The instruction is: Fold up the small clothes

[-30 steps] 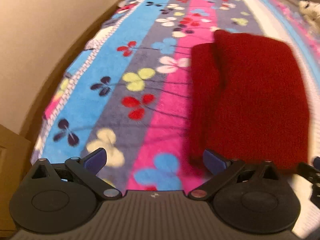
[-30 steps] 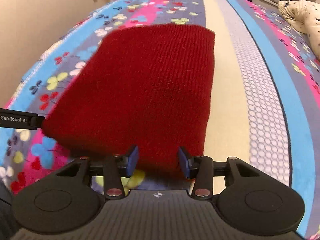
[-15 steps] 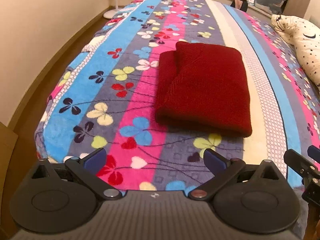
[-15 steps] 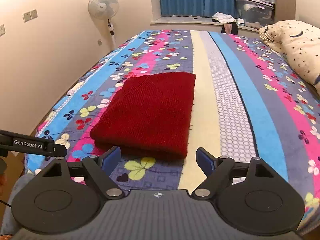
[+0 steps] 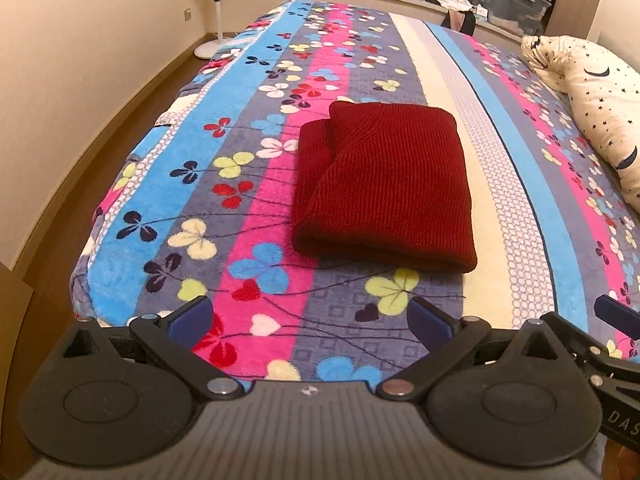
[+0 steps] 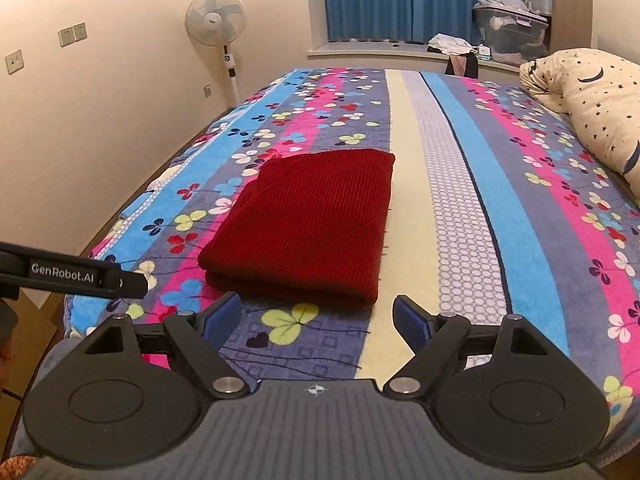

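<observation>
A dark red knitted garment (image 5: pixel 384 188) lies folded in a neat rectangle on the flowered striped bed cover (image 5: pixel 256 184). It also shows in the right wrist view (image 6: pixel 308 228). My left gripper (image 5: pixel 310 320) is open and empty, held back near the bed's near edge, well short of the garment. My right gripper (image 6: pixel 316 320) is open and empty too, just short of the garment's near fold. The left gripper's side (image 6: pixel 68 276) shows at the left of the right wrist view.
A star-patterned pillow (image 6: pixel 592 108) lies at the bed's right. A standing fan (image 6: pixel 218 20) is by the left wall. Blue curtains (image 6: pixel 380 0) and storage boxes (image 6: pixel 508 36) stand at the far end. The floor (image 5: pixel 52 232) drops off left of the bed.
My right gripper let go of the red garment and opened. Both grippers pulled back and up from it, so the whole folded garment now lies free on the bed.
</observation>
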`<state>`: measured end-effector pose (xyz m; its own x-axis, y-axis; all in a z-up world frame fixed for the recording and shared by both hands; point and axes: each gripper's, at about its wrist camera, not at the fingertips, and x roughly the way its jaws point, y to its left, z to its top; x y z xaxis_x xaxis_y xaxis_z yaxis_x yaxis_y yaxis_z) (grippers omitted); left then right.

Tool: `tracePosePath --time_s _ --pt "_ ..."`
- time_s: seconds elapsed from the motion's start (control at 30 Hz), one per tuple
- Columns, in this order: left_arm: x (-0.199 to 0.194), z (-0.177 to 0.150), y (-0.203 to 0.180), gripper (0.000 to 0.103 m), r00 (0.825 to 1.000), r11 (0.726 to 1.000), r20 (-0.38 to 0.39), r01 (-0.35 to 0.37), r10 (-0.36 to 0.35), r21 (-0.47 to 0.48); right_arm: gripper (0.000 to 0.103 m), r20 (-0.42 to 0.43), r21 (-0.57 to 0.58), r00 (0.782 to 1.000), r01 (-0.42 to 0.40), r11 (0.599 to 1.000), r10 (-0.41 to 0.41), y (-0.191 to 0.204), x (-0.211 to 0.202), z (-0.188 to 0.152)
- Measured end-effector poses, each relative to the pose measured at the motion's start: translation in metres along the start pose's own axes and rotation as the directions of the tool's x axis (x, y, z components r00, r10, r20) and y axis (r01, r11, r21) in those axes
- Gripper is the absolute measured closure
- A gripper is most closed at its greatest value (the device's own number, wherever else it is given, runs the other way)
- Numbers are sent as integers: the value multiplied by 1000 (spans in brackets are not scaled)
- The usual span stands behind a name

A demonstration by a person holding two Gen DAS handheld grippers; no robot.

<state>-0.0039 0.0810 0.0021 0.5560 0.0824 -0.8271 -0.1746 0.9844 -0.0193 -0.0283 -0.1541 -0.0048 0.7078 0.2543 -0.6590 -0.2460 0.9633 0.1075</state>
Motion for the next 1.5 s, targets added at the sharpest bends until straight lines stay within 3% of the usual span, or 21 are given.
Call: tracePosePath --time_s 0.3,0.5,0.63,0.83,1.03,1.17,1.3,1.4,1.43,1.5 --pt "35 10 -7 0 998 1000 -67 -17 18 10 19 -40 19 999 -22 1000 23 -8 25 6" --pt "86 27 0 0 988 997 -155 -25 14 -73 19 -97 38 995 -26 999 29 -13 57 11" --pt "120 52 8 0 985 985 -170 -41 12 -168 19 -98 61 995 -12 998 18 -28 89 29" --pt "189 87 10 0 970 940 -235 -20 -64 -340 18 -183 96 982 -16 995 34 -71 180 85" --pt "247 81 10 0 948 899 -295 -20 -122 -437 17 -271 101 959 -51 994 77 -117 305 150" --pt "267 66 27 0 939 848 -269 43 -215 -528 6 -326 179 933 -98 979 153 -148 383 181" --pt "272 66 31 0 940 844 -244 75 -237 -531 2 -337 285 921 -100 953 197 -165 440 195" --pt "273 67 34 0 945 824 -225 72 -237 -562 2 -388 389 874 -133 912 292 -171 473 191" --pt "271 69 32 0 950 830 -218 69 -225 -554 5 -387 407 869 -140 903 310 -170 479 191" --pt "258 83 20 25 963 897 -193 90 -189 -433 52 -331 346 885 -209 915 328 -159 475 195"
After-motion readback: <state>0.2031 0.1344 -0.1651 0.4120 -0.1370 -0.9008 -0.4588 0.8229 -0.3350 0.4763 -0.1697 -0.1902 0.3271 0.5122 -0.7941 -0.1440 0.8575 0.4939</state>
